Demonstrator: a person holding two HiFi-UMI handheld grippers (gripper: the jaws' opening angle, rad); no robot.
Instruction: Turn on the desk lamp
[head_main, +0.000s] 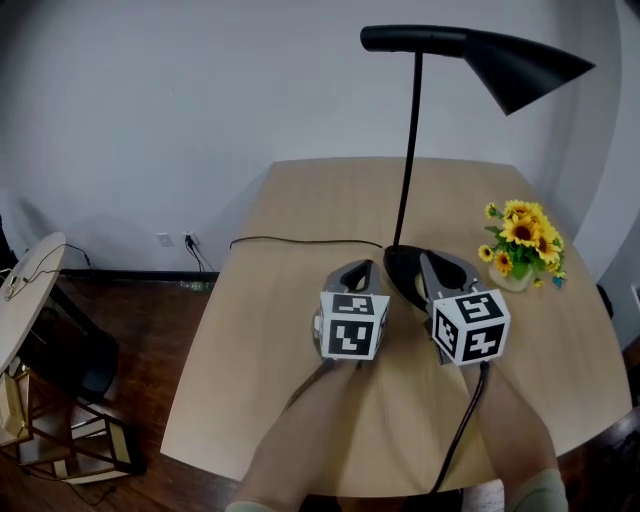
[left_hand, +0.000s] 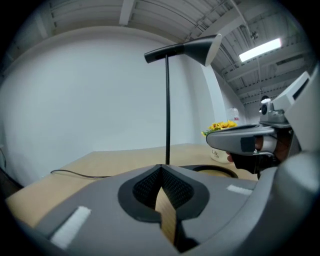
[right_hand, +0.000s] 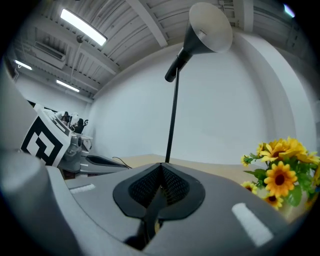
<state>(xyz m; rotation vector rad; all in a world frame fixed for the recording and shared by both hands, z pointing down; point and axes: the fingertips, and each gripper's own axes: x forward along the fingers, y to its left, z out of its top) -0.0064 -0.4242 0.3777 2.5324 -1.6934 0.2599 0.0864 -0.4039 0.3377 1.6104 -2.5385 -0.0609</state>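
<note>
A black desk lamp stands on the light wooden table. Its thin pole rises from a round base, and the cone shade points right and down, showing no glow. The lamp's cord runs left across the table. My left gripper is shut just left of the base. My right gripper is shut over the base's near right edge. In the left gripper view the pole stands straight ahead of the closed left gripper. In the right gripper view the pole rises just beyond the closed right gripper.
A small white pot of yellow sunflowers sits at the table's right side, close to my right gripper. A round side table and a wire-frame stand are on the dark wood floor to the left. A white wall stands behind the table.
</note>
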